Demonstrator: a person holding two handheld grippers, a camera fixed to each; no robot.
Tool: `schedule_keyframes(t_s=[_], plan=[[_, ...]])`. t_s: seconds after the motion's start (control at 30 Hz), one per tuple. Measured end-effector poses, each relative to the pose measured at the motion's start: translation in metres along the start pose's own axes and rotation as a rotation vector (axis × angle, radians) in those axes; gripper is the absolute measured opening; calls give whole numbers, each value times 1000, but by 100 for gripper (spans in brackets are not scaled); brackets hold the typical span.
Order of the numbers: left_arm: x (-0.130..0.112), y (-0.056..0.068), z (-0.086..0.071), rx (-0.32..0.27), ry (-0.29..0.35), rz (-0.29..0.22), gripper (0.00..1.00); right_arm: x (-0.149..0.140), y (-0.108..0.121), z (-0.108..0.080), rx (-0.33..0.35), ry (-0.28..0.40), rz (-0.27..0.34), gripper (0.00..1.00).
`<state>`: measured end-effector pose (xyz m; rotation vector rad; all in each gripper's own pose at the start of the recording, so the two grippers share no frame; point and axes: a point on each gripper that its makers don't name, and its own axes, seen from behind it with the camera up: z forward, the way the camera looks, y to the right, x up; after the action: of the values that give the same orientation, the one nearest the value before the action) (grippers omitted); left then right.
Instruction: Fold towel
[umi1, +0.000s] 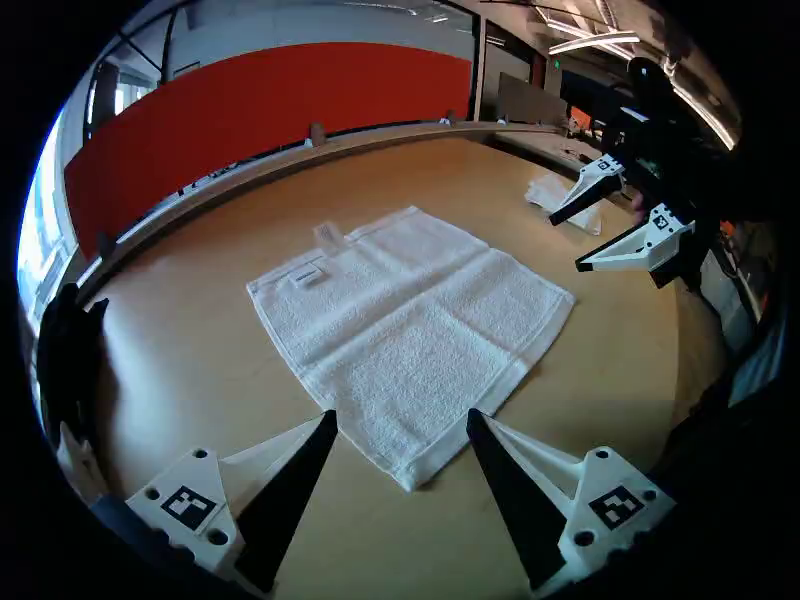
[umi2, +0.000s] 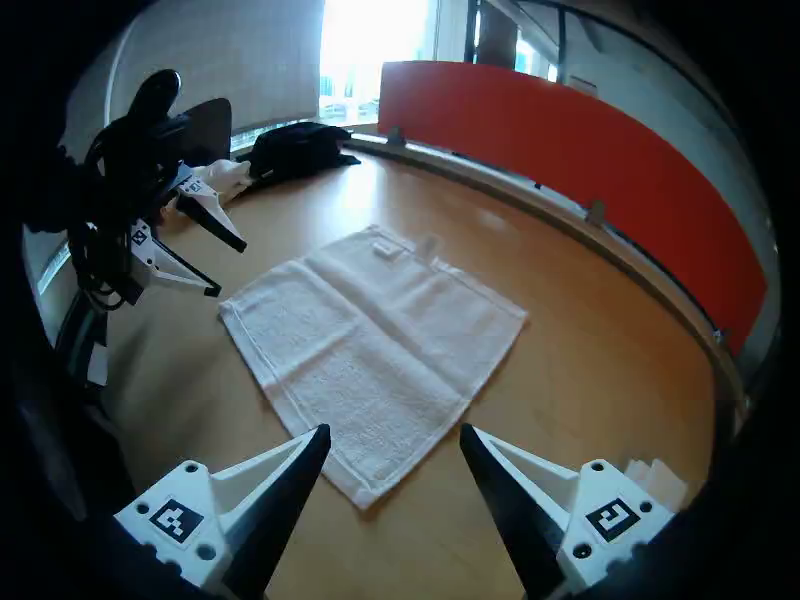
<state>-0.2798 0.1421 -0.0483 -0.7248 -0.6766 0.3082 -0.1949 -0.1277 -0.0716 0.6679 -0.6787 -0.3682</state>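
On the wooden worktop (umi1: 180, 340) in front of you lies the white towel (umi1: 410, 320). It is spread out flat and open, with soft fold lines crossing it.

In the left gripper view, a long red wall (umi1: 270, 110) runs along the back edge of the worktop, from the left side across the top. The towel is in the middle. A small label (umi1: 310, 272) sits on the towel near its far left corner. At the bottom, your left tool (umi1: 400, 415) has its two fingers spread wide. They pinch nothing. The near corner of the towel pokes in between them. You cannot tell from here if the fingers touch the towel. On the right side, your right tool (umi1: 566, 244) is held up over the worktop, just past the right corner of the towel. Its fingers are apart too, and they hold nothing. Behind it a second white cloth (umi1: 540, 190) lies on the worktop, well apart from the towel.

In the right gripper view, the left tool is on the left, up off the worktop and near the left corner of the towel. Behind it a black bag (umi2: 300, 148) rests at the back of the worktop. The towel is in the middle. The spread fingers of the right tool stand one on each side of its near corner. The red wall is on the right.
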Motion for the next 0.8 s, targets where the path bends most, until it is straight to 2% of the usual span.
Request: schedule_keyframes(t_s=[0.43, 0.8], plan=[[-38, 9, 22, -12, -81, 25, 96, -42, -7, 18, 31, -67, -2, 100], [-47, 12, 25, -11, -105, 22, 96, -55, -8, 22, 42, -86, -5, 100]])
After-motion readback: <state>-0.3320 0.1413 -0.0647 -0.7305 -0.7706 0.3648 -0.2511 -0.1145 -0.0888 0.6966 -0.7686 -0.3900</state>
